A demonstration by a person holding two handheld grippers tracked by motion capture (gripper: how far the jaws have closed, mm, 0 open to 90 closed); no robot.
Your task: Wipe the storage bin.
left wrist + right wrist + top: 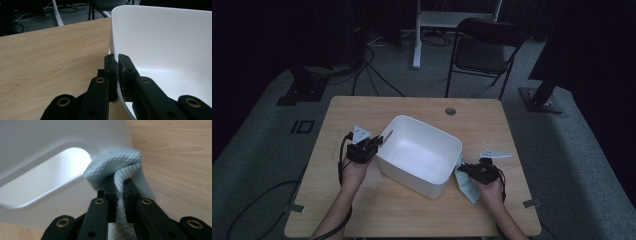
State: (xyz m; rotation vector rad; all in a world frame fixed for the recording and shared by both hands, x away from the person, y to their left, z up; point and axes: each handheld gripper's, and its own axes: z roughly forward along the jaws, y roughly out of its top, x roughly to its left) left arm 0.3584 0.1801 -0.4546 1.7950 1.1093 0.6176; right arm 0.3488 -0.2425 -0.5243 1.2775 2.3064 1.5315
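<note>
High view: a white tub (419, 155) stands near the middle of a wooden desk (362, 200), turned at an angle to the desk's edges. The person's forearms enter from the bottom edge. The left tool (379, 140) meets the tub's left rim; the right tool (463, 169) lies just beside the tub's right wall, over a pale blue cloth (468, 186) that rests on the desk and touches the tub's lower right corner. A grey three-cornered plate sits on top of each tool. Beyond the desk stand a folding chair (484, 50) and dark stands on grey floor.

Left gripper view: the left tool (117, 65) is clenched on the tub's (162, 40) thin rim, one jaw outside the wall and one inside. The desk (50, 55) spreads to the left.

Right gripper view: the right tool (119, 188) is clenched on a bunched fold of the cloth (117, 162), whose quilted weave bulges above the jaws and hangs down between them. The fold presses against the tub's (37, 142) outer wall, next to its oval handle cut-out. The desk (180, 157) shows at right.
</note>
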